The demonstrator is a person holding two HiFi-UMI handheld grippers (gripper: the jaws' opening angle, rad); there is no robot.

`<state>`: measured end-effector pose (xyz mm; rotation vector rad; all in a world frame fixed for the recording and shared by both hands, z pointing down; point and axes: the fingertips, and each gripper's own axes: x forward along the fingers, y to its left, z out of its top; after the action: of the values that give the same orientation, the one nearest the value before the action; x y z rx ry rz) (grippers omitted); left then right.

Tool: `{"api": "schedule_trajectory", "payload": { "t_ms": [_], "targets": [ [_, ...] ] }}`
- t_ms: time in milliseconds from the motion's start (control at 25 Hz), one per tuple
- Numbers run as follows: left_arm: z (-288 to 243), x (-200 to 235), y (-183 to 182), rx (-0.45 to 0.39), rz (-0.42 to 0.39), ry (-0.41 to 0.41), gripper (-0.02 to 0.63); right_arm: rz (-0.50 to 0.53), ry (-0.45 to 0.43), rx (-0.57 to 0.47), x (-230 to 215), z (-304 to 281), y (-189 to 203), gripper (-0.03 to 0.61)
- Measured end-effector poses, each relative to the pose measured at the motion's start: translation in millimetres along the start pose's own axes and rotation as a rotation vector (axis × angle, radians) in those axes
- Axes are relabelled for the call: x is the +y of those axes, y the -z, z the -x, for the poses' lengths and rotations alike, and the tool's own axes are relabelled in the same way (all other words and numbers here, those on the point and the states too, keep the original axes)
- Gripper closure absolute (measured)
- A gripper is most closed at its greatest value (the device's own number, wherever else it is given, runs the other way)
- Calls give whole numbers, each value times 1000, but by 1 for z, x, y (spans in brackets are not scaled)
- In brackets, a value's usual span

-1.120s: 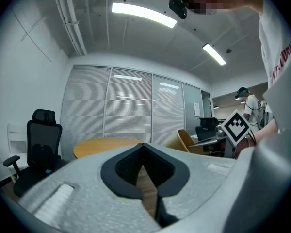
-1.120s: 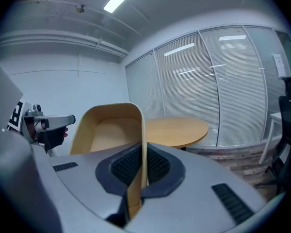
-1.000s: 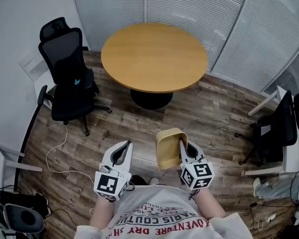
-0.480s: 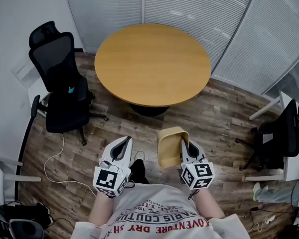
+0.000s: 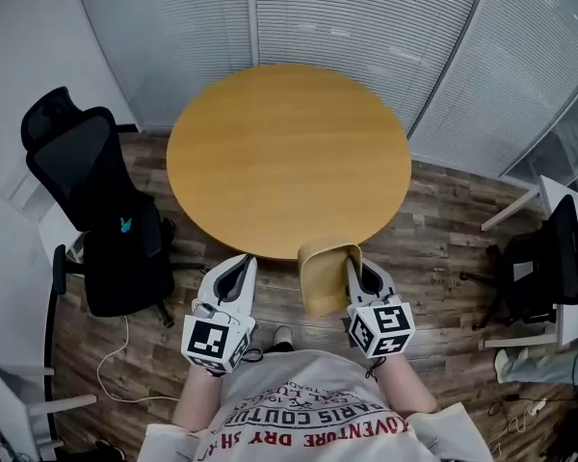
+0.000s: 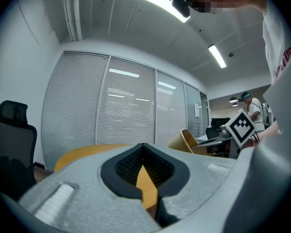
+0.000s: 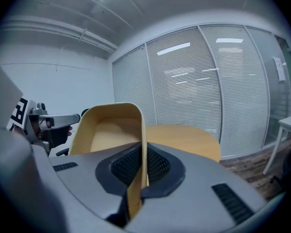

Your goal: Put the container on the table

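My right hand-held gripper (image 5: 353, 264) pinches one side wall of the tan container (image 5: 323, 275), with the jaws clamped on the thin rim. It holds the container tilted in the air. The container hangs at the near edge of the round bench (image 5: 289, 152) and is not set down on it. My left hand-held gripper (image 5: 242, 261) is just to its left, jaws pressed together and holding nothing. A black chair (image 5: 96, 210) stands to the left of the bench.
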<state>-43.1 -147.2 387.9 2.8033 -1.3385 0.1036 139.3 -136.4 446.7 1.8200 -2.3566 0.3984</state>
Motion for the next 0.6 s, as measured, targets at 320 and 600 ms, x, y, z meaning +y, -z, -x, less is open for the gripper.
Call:
{"api": "schedule_trajectory", "payload": {
  "t_ms": [320,600],
  "targets": [
    [-39,63,7,7,38,-25,615,-6,14,28,1,-66,-12,568],
    [-73,86,26,47,54,-54,615,-18,-13,85,-15,-116,-2,568]
  ]
}}
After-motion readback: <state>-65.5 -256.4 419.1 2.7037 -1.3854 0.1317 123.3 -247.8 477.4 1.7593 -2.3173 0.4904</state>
